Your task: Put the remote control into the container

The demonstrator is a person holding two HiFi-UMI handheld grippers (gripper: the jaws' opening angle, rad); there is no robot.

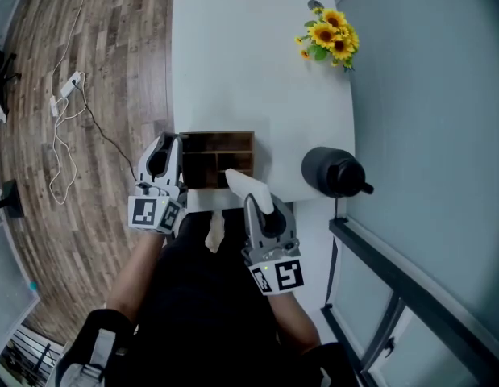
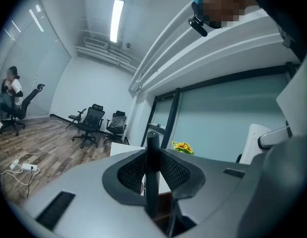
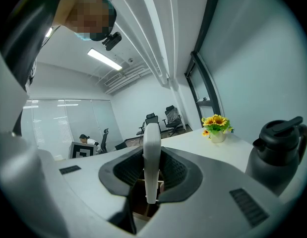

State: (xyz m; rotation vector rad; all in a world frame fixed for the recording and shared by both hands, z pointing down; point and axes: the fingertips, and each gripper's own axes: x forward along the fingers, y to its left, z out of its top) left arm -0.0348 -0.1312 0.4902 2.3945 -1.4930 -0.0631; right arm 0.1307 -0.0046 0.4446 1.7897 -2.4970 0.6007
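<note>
A brown wooden container (image 1: 233, 141) with several compartments stands at the near edge of the white table (image 1: 233, 55). My right gripper (image 1: 255, 201) hovers just in front of the container, shut on a white remote control (image 1: 247, 187) that points up and toward it. The right gripper view shows this remote (image 3: 152, 157) edge-on between the pads. My left gripper (image 1: 170, 146) is at the container's left side. In the left gripper view a slim black remote-like bar (image 2: 152, 172) stands clamped between its jaws.
A black jug (image 1: 334, 172) stands on the table right of the container. A small vase of sunflowers (image 1: 330, 39) sits at the far right corner. A wall and window frame run along the right. A power strip with cables (image 1: 68, 87) lies on the wooden floor at left.
</note>
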